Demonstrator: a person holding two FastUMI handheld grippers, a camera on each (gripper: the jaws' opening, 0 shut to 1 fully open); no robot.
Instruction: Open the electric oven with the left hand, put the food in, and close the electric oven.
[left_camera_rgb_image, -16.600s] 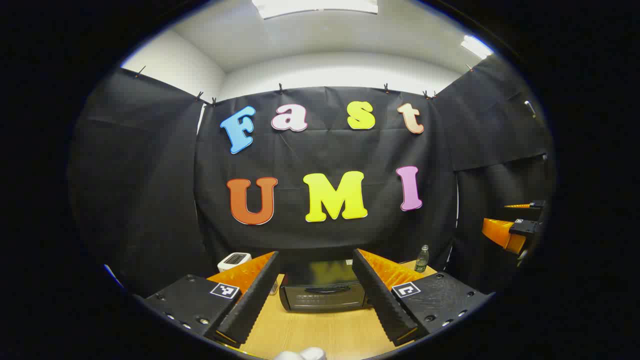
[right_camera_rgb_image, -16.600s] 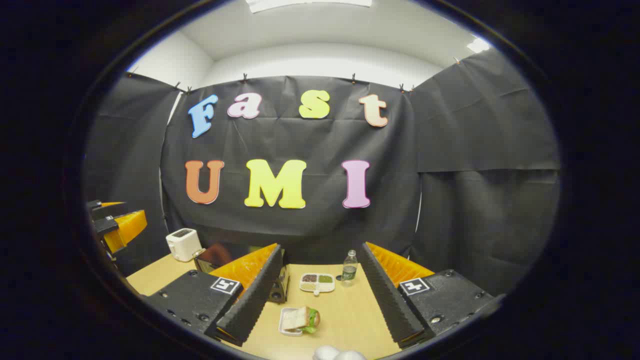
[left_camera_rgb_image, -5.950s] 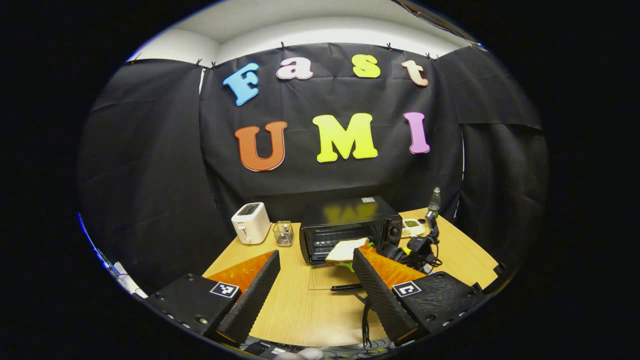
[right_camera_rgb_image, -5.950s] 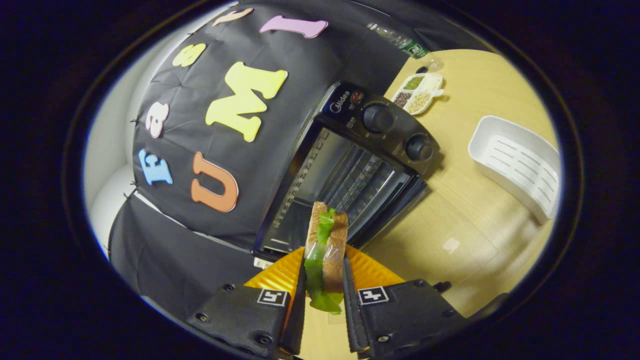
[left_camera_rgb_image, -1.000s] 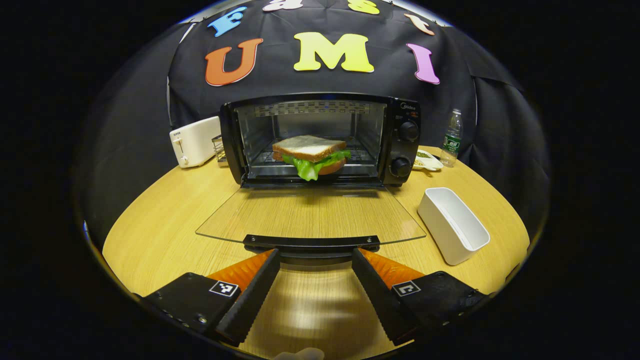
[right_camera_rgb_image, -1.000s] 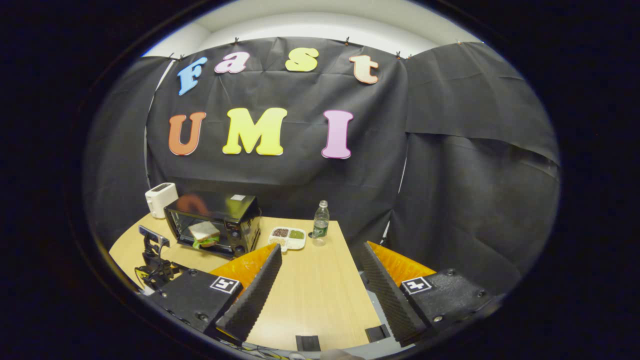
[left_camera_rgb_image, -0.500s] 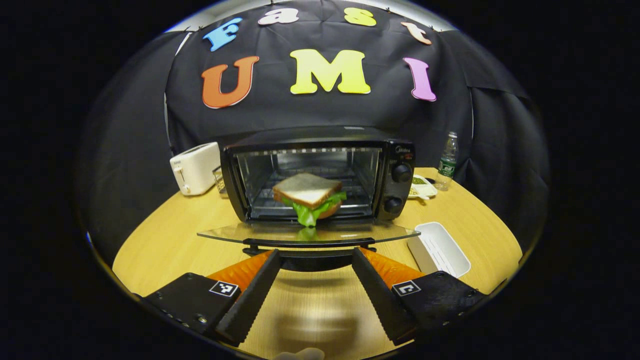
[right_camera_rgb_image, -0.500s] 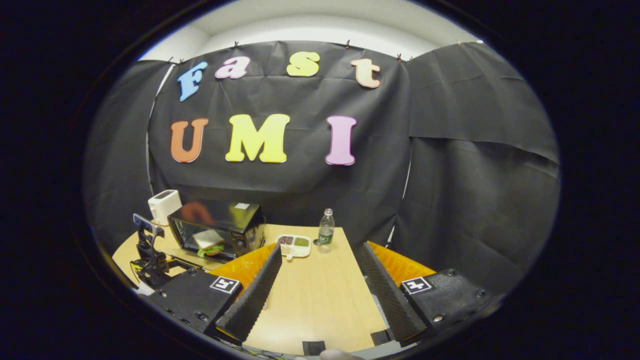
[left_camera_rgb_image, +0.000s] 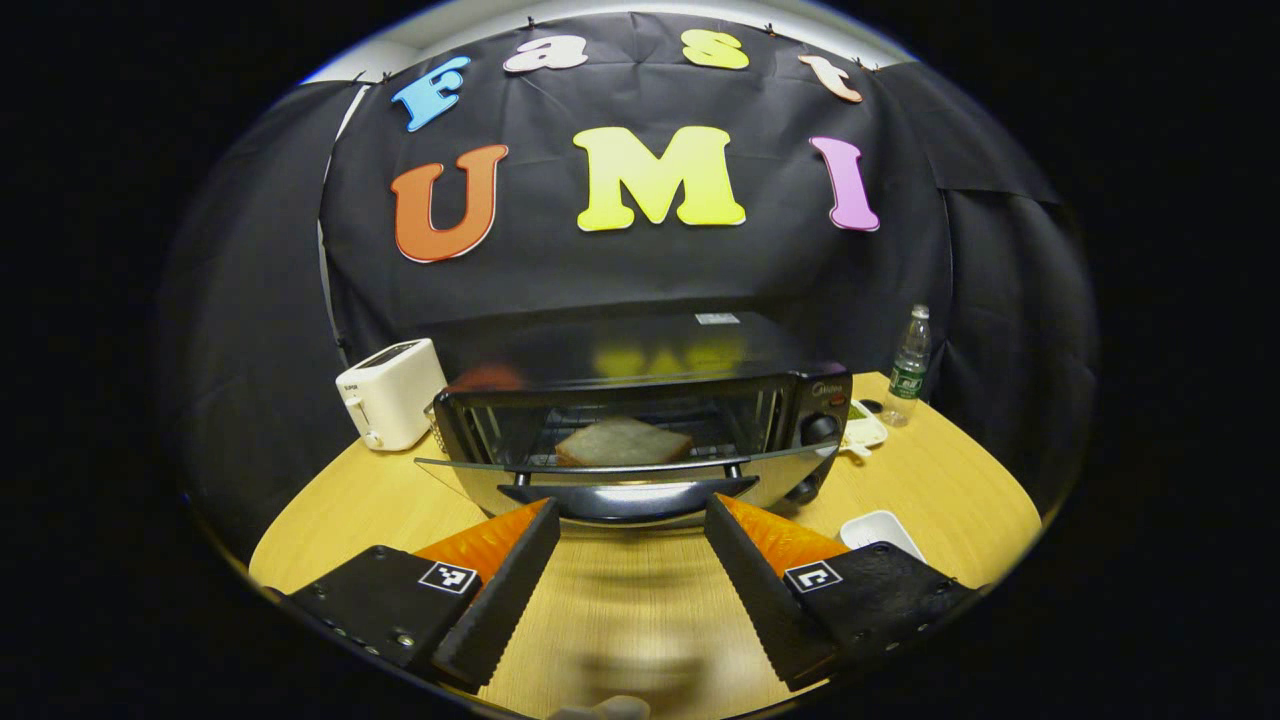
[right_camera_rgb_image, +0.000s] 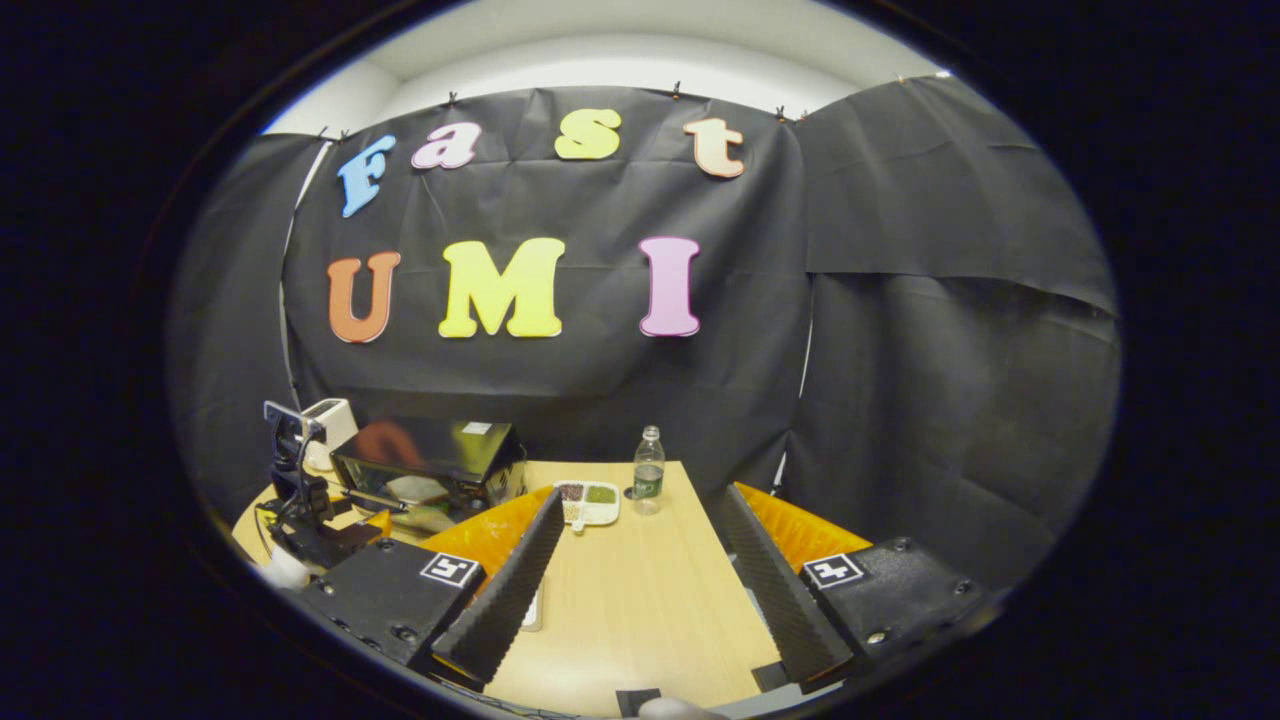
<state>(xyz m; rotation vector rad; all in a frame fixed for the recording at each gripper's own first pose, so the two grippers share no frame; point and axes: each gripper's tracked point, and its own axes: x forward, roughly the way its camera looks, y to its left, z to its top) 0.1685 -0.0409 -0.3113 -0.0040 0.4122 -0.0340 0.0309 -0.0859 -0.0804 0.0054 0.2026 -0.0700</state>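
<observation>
The black electric oven (left_camera_rgb_image: 640, 400) stands at the middle of the table. Its glass door (left_camera_rgb_image: 620, 470) is tilted up, part way shut. The sandwich (left_camera_rgb_image: 622, 440) lies on the rack inside, dim behind the glass. My left gripper (left_camera_rgb_image: 630, 512) is open, with the door handle (left_camera_rgb_image: 628, 490) just beyond and between its fingertips; I cannot tell if they touch it. My right gripper (right_camera_rgb_image: 640, 495) hangs open and holds nothing above the table's right side, well away from the oven (right_camera_rgb_image: 430, 455). The left gripper (right_camera_rgb_image: 375, 520) shows at the oven's door in the right gripper view.
A white toaster (left_camera_rgb_image: 392, 392) stands left of the oven. Right of it are a water bottle (left_camera_rgb_image: 908, 365), a compartment dish (left_camera_rgb_image: 862, 428) and a white tray (left_camera_rgb_image: 880, 528). The wooden table (left_camera_rgb_image: 640, 610) is bare in front of the oven.
The oven door has swung up from lying flat to part way shut, and my left gripper has risen and moved in with its handle. My right gripper has hardly moved.
</observation>
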